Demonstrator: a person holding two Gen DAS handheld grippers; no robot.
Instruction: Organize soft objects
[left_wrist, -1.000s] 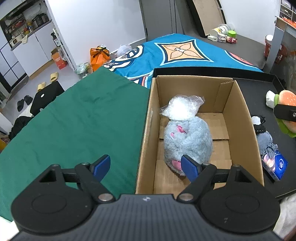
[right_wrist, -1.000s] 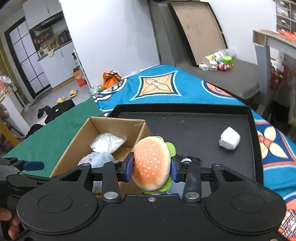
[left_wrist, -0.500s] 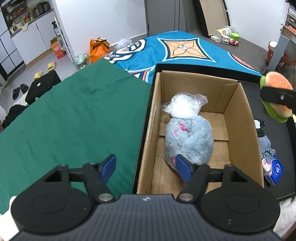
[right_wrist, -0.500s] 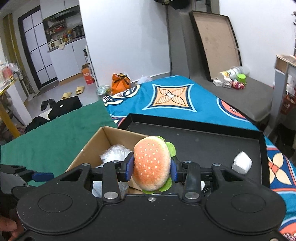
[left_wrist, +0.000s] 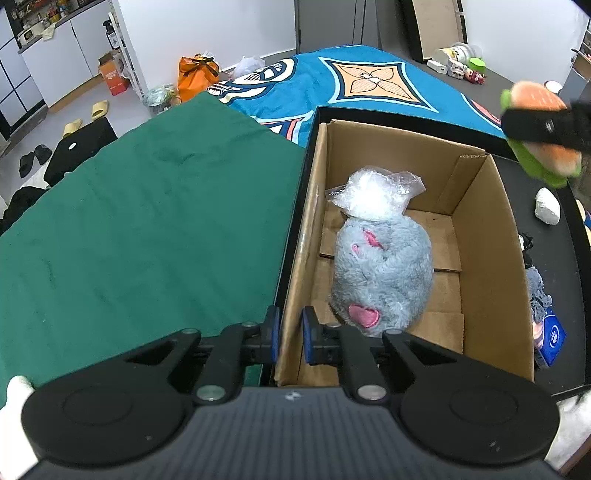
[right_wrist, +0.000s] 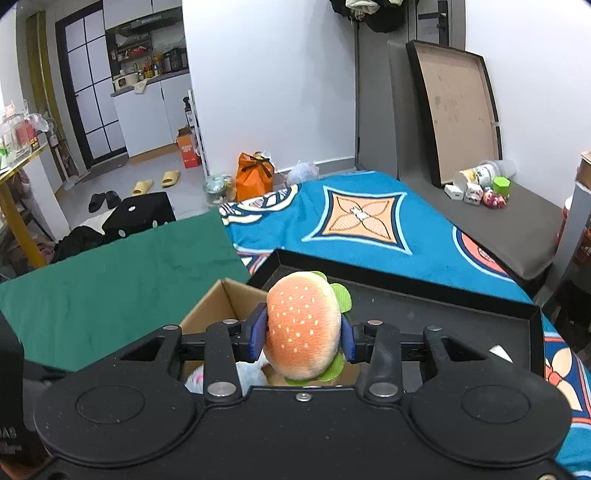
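Observation:
A cardboard box (left_wrist: 480, 229) stands on a black tray (left_wrist: 569, 258). In it lie a grey plush (left_wrist: 384, 269) and a clear plastic bag of white stuffing (left_wrist: 373, 192). My left gripper (left_wrist: 288, 332) is shut on the box's near left wall, one blue pad on each side. My right gripper (right_wrist: 303, 334) holds a burger plush (right_wrist: 303, 325) above the box's far right corner (right_wrist: 221, 299). Its jaws are opening, with the pads still touching the burger's sides. The left wrist view shows the burger (left_wrist: 532, 96) hanging at the upper right.
On the tray right of the box lie a white lump (left_wrist: 547, 210), a grey knitted piece (left_wrist: 537, 291) and a blue packet (left_wrist: 552, 339). A green cloth (left_wrist: 147, 221) covers the surface to the left. A blue patterned blanket (left_wrist: 369, 85) lies behind.
My left gripper has closed from wide open onto the box's left wall. My right gripper has carried the burger plush up and across toward the box.

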